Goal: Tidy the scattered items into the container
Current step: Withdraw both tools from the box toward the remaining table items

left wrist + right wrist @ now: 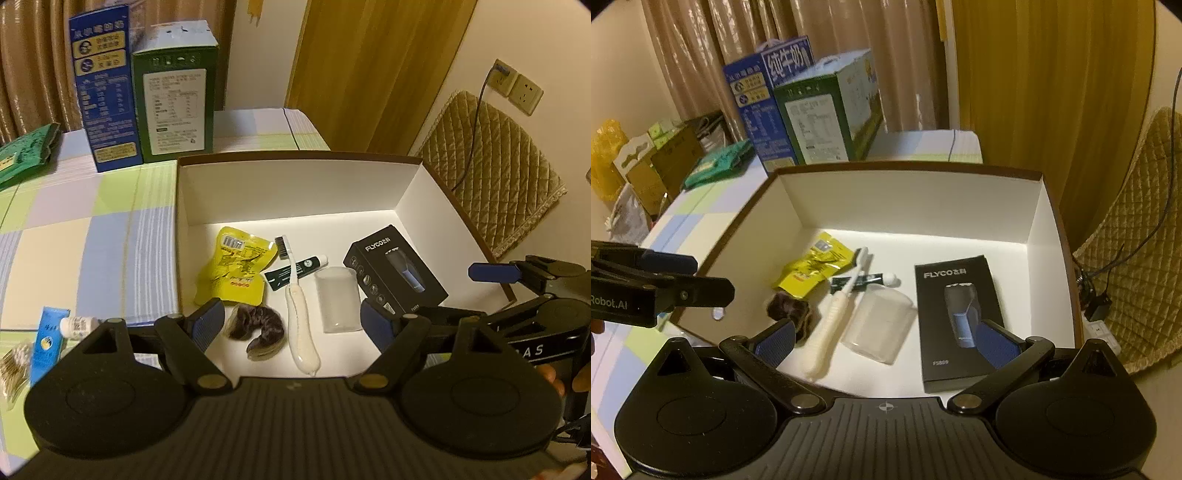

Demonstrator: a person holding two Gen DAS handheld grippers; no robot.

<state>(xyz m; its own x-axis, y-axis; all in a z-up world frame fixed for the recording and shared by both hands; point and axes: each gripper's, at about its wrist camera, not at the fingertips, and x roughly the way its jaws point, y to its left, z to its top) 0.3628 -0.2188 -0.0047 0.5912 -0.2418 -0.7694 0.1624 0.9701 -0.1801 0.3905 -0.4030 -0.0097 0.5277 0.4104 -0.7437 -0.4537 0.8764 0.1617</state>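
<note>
A white cardboard box [295, 184] [908, 199] holds a yellow snack packet [232, 266] [812, 269], a white toothbrush [301, 325] [831, 321], a green tube [295, 271] [864, 280], a clear plastic cup [338, 299] [879, 325], a dark hair scrunchie [258, 328] [786, 308] and a black FLYCO shaver box [395, 271] [960, 317]. My left gripper [291, 325] is open and empty above the box's near side. My right gripper [886, 343] is open and empty over the box. On the tablecloth left of the box lie a blue tube [46, 343], a small white bottle [77, 326] and a packet of cotton swabs [14, 369].
A blue milk carton box [103, 92] [764, 99] and a green carton box [177, 99] [831, 110] stand behind the white box. A green packet [26, 155] [720, 162] lies at the far left. A quilted chair [491, 177] stands to the right.
</note>
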